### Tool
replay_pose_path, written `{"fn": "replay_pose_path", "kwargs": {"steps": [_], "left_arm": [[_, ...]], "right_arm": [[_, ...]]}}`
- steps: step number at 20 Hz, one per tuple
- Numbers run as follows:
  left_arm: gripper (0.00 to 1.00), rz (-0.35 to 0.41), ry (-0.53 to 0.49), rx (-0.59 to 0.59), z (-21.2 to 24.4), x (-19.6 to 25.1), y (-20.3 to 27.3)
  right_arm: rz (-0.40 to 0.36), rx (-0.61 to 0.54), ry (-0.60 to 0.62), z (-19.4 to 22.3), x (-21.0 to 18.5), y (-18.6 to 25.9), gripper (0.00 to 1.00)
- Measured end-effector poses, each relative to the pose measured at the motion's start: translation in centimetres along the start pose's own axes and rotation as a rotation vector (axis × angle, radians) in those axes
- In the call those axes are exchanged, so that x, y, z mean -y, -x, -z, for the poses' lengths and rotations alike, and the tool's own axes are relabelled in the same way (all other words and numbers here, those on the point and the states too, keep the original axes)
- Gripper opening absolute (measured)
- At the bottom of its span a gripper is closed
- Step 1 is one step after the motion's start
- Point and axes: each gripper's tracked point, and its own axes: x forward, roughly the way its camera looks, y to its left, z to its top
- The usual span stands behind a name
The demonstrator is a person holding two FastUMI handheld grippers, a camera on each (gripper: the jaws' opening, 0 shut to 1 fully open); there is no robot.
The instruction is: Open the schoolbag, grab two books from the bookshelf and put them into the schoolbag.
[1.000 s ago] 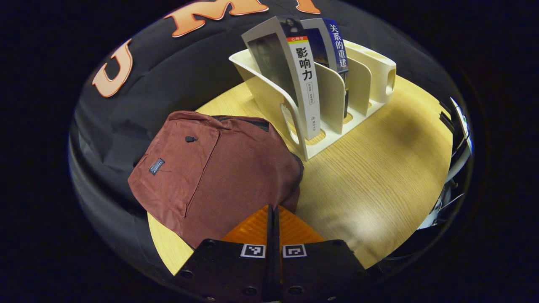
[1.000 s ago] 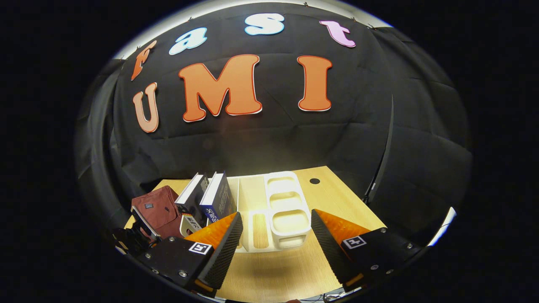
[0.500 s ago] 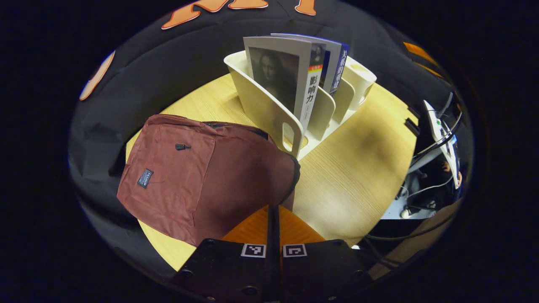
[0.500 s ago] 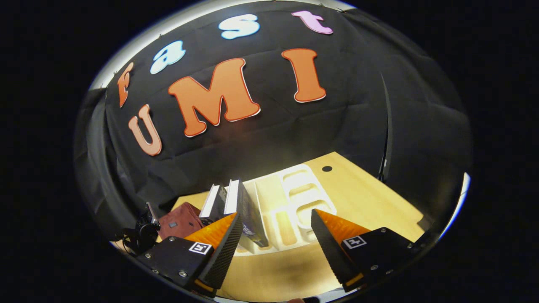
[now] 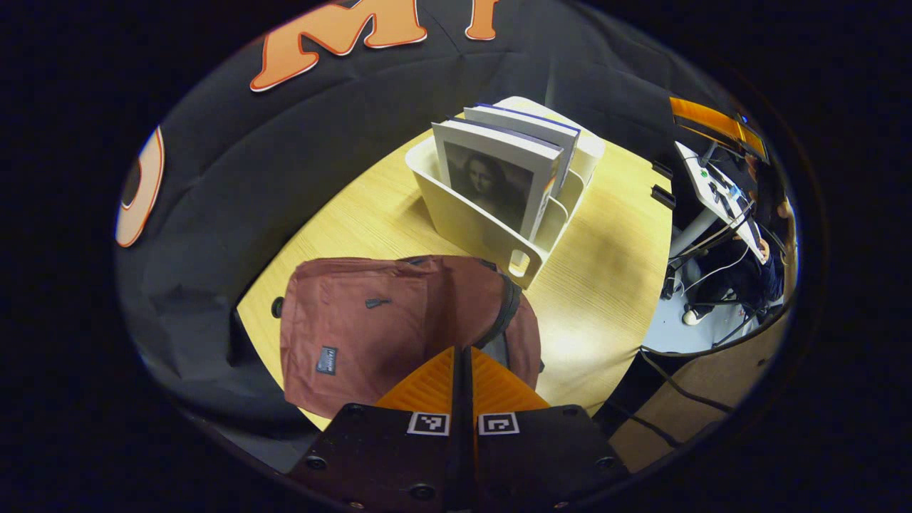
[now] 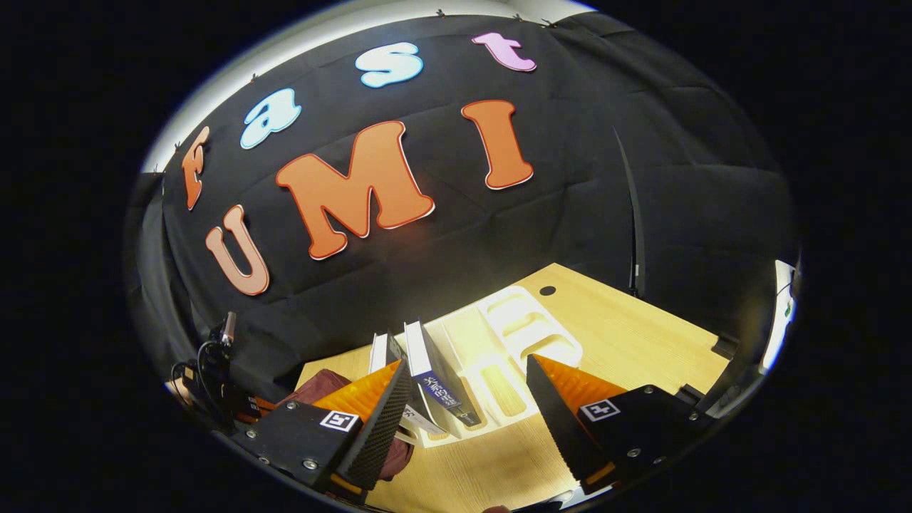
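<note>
In the left gripper view, my left gripper [image 5: 462, 370] covers the near edge of the schoolbag [image 5: 370, 328], and the front book [image 5: 495, 182] hides most of the rear book [image 5: 524, 125]. In the right gripper view, a finger [image 6: 370, 420] masks most of the schoolbag [image 6: 320, 385]; I cannot tell whether its zipper is open.

The left gripper [image 5: 462, 356] hangs above the counter [image 5: 605, 285] with its jaws pressed flat together — nothing between them. The right gripper [image 6: 467, 388] is held higher and tilted, its jaws spread wide apart and empty — its fingers [image 6: 377, 420] angle outward from each other.
</note>
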Motion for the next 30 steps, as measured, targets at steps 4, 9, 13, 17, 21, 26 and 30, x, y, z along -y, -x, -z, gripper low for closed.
{"fn": "replay_pose_path", "kwargs": {"steps": [4,9,13,17,21,26,30], "left_arm": [[0.00,-0.056,0.002,0.019,-1.1,-3.1,0.9],[0.01,-0.108,0.029,0.038,-2.0,-6.6,1.6],[0.01,-0.129,0.049,0.068,-3.0,-8.4,2.5],[0.01,-0.138,0.048,0.105,-4.2,-9.1,4.1],[0.01,-0.145,0.036,0.123,-4.9,-9.1,4.6],[0.01,-0.137,0.039,0.135,-4.9,-8.7,5.1],[0.01,-0.126,0.055,0.139,-4.3,-8.7,5.3]], "right_arm": [[-0.039,-0.032,0.058,0.0,-1.7,0.5,0.97],[-0.098,-0.078,0.080,-0.4,-4.0,0.8,0.97],[-0.181,-0.147,0.123,-1.7,-7.9,0.3,0.97],[-0.235,-0.325,0.176,-1.9,-12.0,-2.7,0.97],[-0.256,-0.551,0.237,0.1,-15.8,-6.8,0.97],[-0.153,-0.766,0.371,3.4,-16.0,-11.9,0.97],[-0.068,-0.872,0.433,6.5,-15.0,-14.7,0.98]]}}
